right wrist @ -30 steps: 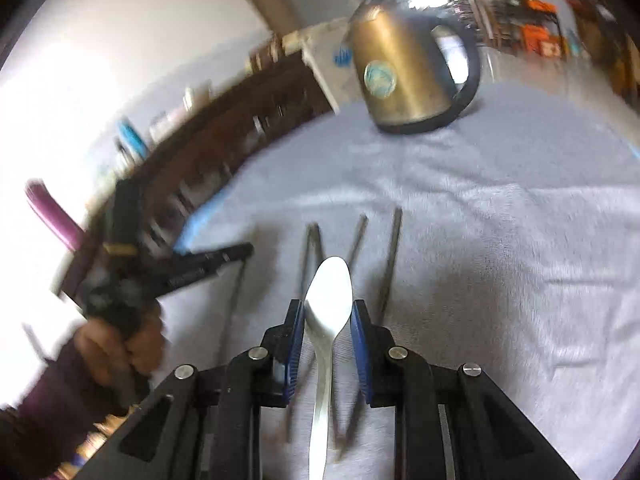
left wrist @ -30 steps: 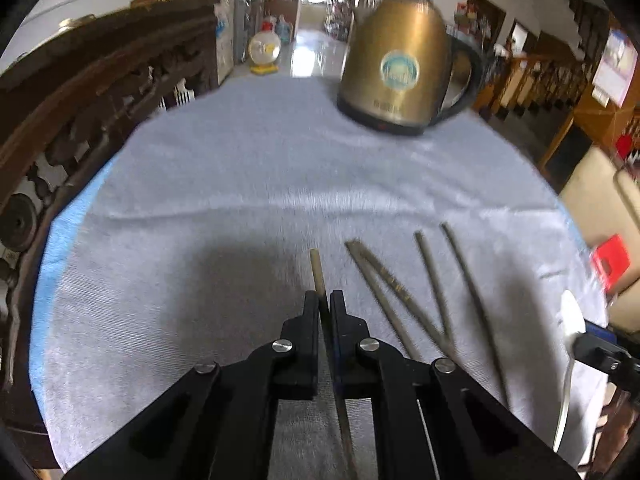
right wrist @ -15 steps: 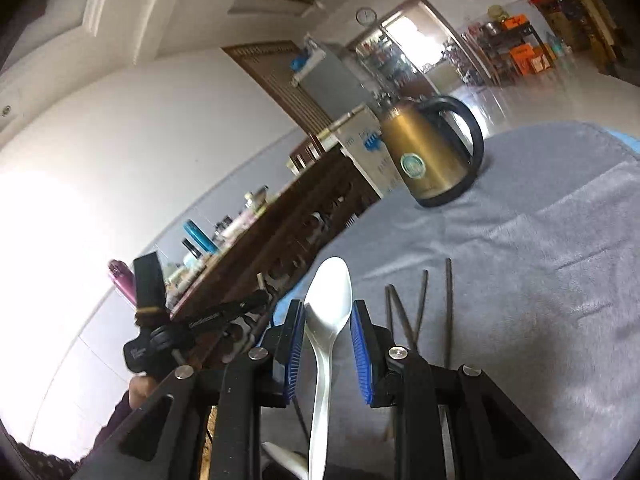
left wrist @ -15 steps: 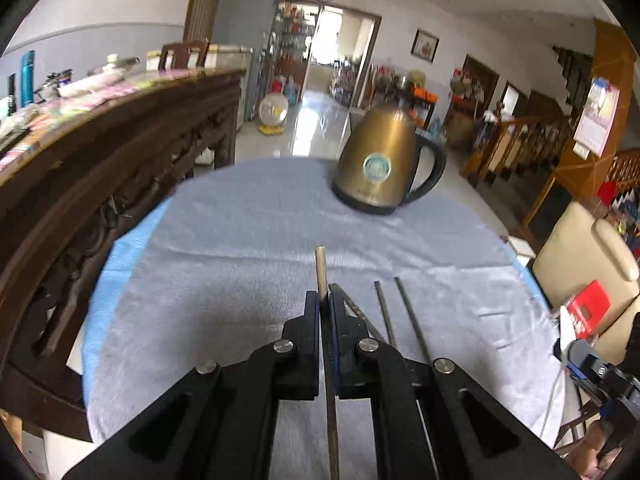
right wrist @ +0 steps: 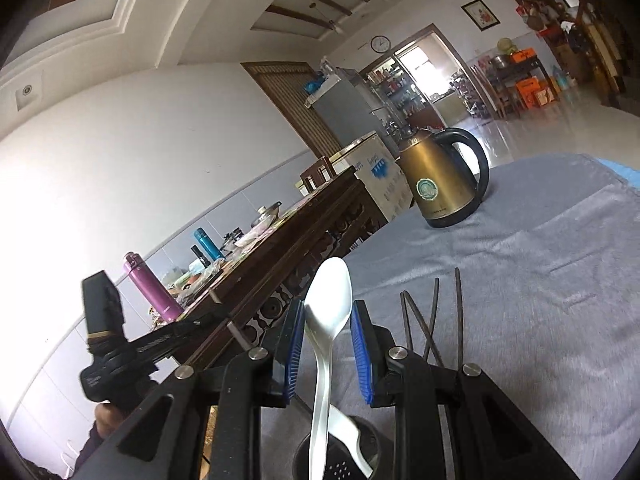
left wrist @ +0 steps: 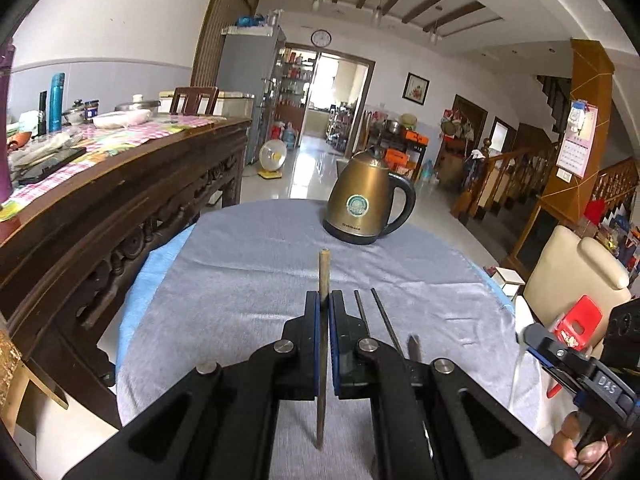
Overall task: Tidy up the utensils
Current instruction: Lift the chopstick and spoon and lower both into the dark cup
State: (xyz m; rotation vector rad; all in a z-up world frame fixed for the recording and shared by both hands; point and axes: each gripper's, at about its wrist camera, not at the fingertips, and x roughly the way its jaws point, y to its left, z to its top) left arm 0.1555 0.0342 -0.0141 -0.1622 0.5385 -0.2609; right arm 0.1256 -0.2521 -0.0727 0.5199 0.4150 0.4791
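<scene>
My left gripper point(left wrist: 324, 300) is shut on a brown chopstick point(left wrist: 323, 276) and holds it lifted above the grey cloth, tip pointing forward. My right gripper point(right wrist: 326, 308) is shut on a white spoon point(right wrist: 330, 300) whose handle points down into a dark utensil holder point(right wrist: 340, 454) that holds another white spoon point(right wrist: 352, 436). Several dark chopsticks point(right wrist: 434, 312) lie on the cloth beside the right gripper; they also show in the left wrist view point(left wrist: 380, 312). The left gripper point(right wrist: 236, 330) appears at the left of the right wrist view.
A gold electric kettle point(left wrist: 366, 208) stands at the far side of the round table with the grey cloth point(left wrist: 248, 264). A carved dark wood sideboard point(left wrist: 112, 200) with bottles runs along the left. A cream chair point(left wrist: 572, 276) is at the right.
Both grippers have risen and tilted up, so the room shows more. The chopstick stays in the left gripper and the spoon in the right; the spoon's handle now hangs over the holder.
</scene>
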